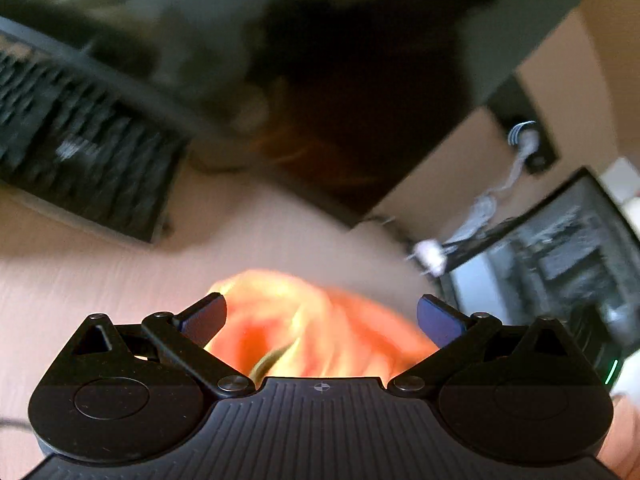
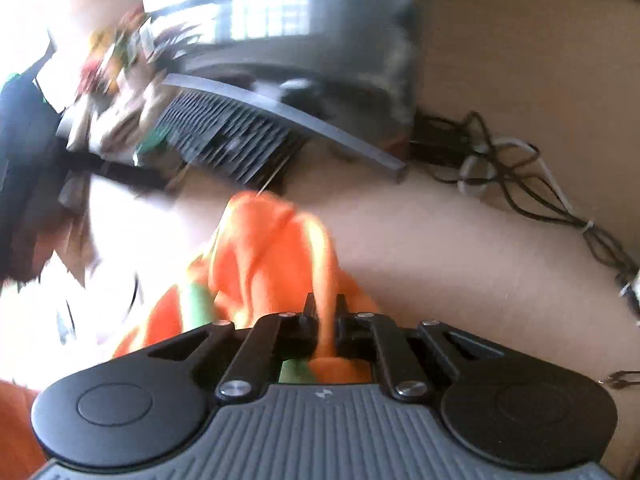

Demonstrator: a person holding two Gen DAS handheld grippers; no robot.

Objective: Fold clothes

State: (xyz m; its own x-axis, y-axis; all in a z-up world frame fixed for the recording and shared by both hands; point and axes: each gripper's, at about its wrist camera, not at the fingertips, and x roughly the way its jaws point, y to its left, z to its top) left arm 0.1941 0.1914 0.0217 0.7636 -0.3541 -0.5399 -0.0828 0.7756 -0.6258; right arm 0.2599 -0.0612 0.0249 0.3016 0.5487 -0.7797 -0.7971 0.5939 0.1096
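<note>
garment [image 2: 272, 248]: orange with green patch | bunched, creased | a fold rising off the pale tabletop

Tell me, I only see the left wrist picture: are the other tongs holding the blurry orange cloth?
Observer: Yes. The right tongs are shut on a fold of the soft orange cloth.
Operator: Is the cloth all orange?
Observer: No, the right view shows a green patch on it.
Operator: What's past the cloth over there?
Observer: A tangle of dark and white cables lies on the beige surface.
</note>
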